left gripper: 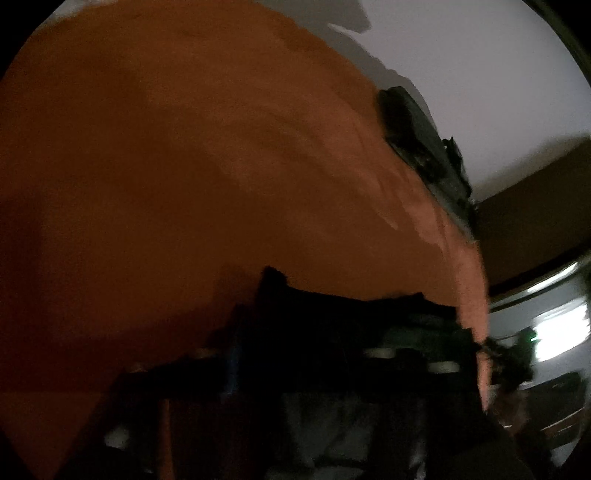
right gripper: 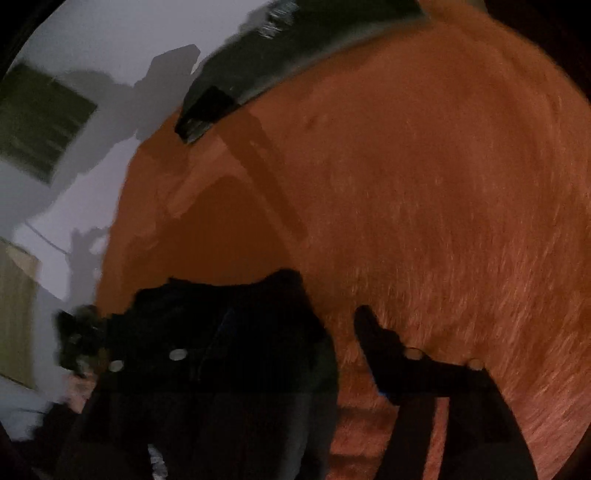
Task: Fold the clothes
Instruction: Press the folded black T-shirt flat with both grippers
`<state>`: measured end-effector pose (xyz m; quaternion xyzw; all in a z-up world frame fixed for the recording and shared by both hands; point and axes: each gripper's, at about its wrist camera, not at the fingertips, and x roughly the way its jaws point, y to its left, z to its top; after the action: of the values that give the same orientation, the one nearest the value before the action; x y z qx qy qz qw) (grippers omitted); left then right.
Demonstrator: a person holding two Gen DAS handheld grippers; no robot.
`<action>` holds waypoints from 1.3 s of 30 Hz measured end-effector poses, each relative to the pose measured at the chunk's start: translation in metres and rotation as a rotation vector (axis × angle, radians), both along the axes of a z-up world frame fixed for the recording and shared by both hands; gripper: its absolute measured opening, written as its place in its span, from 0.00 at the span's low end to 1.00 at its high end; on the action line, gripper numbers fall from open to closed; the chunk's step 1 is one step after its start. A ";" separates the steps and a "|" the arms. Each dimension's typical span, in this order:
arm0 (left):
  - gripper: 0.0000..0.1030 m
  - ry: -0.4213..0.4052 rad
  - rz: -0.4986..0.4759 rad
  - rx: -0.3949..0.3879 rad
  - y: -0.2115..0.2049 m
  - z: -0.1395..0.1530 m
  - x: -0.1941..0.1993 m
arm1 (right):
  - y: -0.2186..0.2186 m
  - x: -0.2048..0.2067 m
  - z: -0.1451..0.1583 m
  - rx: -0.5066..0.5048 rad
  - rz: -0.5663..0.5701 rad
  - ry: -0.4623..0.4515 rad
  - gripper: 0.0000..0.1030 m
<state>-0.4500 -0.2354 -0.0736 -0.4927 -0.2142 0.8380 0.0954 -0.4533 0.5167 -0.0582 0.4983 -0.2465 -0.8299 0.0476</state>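
An orange garment fills most of the left wrist view and drapes right up against my left gripper, whose dark fingers sit together at the bottom, shut on its near edge. In the right wrist view the same orange garment spreads behind my right gripper. Its two black fingers stand apart, with fabric showing in the gap and no pad pressing on it. Each view also catches the other gripper at the cloth's far edge: the right gripper and the left gripper. Both views are dim and blurred.
A white tabletop lies beyond the cloth, and the white tabletop shows shadows of the tools. A brown surface and a shiny grey object sit to the right. A dark rectangle and a pale wooden piece are on the left.
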 end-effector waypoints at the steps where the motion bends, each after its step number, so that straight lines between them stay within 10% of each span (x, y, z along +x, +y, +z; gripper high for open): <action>1: 0.04 0.022 0.002 -0.042 0.004 0.004 -0.002 | -0.004 0.001 0.004 0.056 0.005 0.004 0.00; 4: 0.04 0.061 0.008 -0.046 0.005 0.017 -0.004 | -0.011 0.004 0.014 0.170 0.011 0.016 0.00; 8: 0.06 -0.026 -0.046 -0.114 0.015 0.008 -0.025 | -0.003 -0.003 0.006 0.061 0.011 -0.050 0.00; 12: 0.14 -0.115 -0.024 -0.014 -0.001 -0.002 -0.022 | 0.009 -0.011 -0.016 -0.091 0.005 -0.146 0.36; 14: 0.32 -0.114 0.012 0.044 -0.011 -0.002 -0.015 | 0.009 -0.009 -0.011 -0.053 -0.017 -0.101 0.32; 16: 0.38 -0.110 0.023 0.070 -0.016 -0.002 -0.009 | 0.007 -0.009 -0.003 0.008 -0.033 -0.049 0.03; 21: 0.44 -0.114 0.015 0.082 -0.018 -0.002 -0.007 | 0.010 -0.009 0.001 0.006 -0.026 -0.044 0.05; 25: 0.49 -0.108 -0.002 0.064 -0.024 -0.006 -0.007 | 0.009 -0.023 -0.017 -0.029 -0.009 -0.136 0.49; 26: 0.49 -0.108 -0.006 0.057 -0.022 -0.007 -0.008 | 0.011 -0.022 -0.018 -0.037 -0.024 -0.123 0.49; 28: 0.49 -0.101 -0.009 0.047 -0.020 -0.005 -0.010 | 0.011 -0.018 -0.013 0.014 -0.049 -0.076 0.07; 29: 0.49 -0.097 -0.011 0.042 -0.019 -0.004 -0.011 | 0.012 -0.015 -0.007 0.046 -0.072 -0.048 0.03; 39: 0.49 -0.079 0.006 -0.073 -0.015 -0.008 -0.014 | 0.013 -0.018 -0.013 0.148 -0.143 -0.064 0.07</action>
<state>-0.4639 -0.2504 -0.0817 -0.5279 -0.1887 0.8254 0.0666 -0.4717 0.5295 -0.0712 0.5079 -0.2210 -0.8306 -0.0567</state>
